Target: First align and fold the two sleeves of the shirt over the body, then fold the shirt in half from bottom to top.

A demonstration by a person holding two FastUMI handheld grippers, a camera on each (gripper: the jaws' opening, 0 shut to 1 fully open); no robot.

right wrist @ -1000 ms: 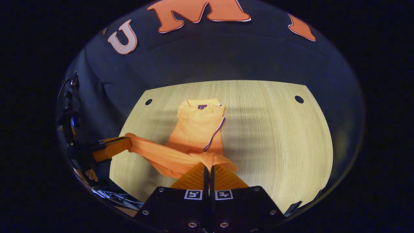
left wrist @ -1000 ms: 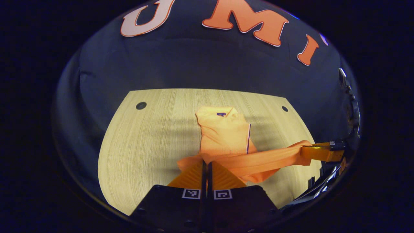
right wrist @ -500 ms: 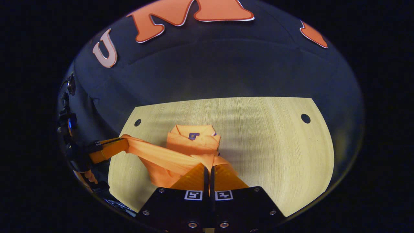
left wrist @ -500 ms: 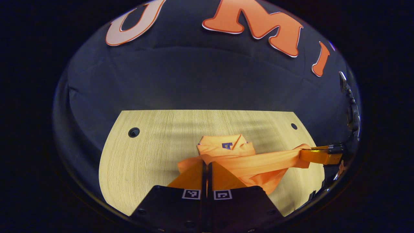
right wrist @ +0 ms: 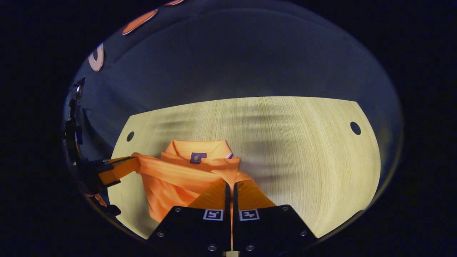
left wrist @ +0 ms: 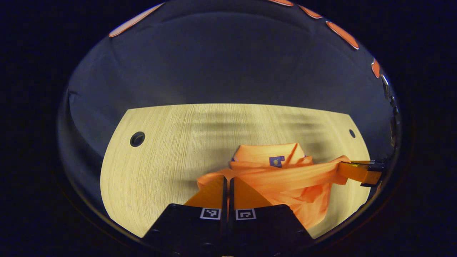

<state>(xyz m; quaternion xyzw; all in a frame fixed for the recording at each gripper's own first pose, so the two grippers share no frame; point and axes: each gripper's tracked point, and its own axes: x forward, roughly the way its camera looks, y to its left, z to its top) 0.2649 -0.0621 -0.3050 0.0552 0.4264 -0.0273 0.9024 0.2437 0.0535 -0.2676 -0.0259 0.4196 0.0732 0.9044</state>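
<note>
An orange shirt [left wrist: 285, 178] lies on the light wooden table [left wrist: 160, 150], sleeves folded in, collar and small purple tag at the far end. Its bottom hem is stretched in a taut band between the two grippers, just short of the collar. My left gripper [left wrist: 227, 180] is shut on the hem's left corner. In the left gripper view the right gripper [left wrist: 358, 172] holds the other corner at the right edge. My right gripper [right wrist: 229, 184] is shut on the hem's right corner of the shirt [right wrist: 178, 178]. In the right gripper view the left gripper [right wrist: 116, 169] pinches the hem at left.
The table [right wrist: 303, 150] has round dark holes near its far corners [left wrist: 137, 139] [right wrist: 355, 127]. The black cloth wall rises behind the table's far edge. Bare wood lies to the left of the shirt in the left gripper view.
Both grippers have carried the hem away from the near edge toward the collar. The lower body now lies doubled over the upper body, hiding most of it.
</note>
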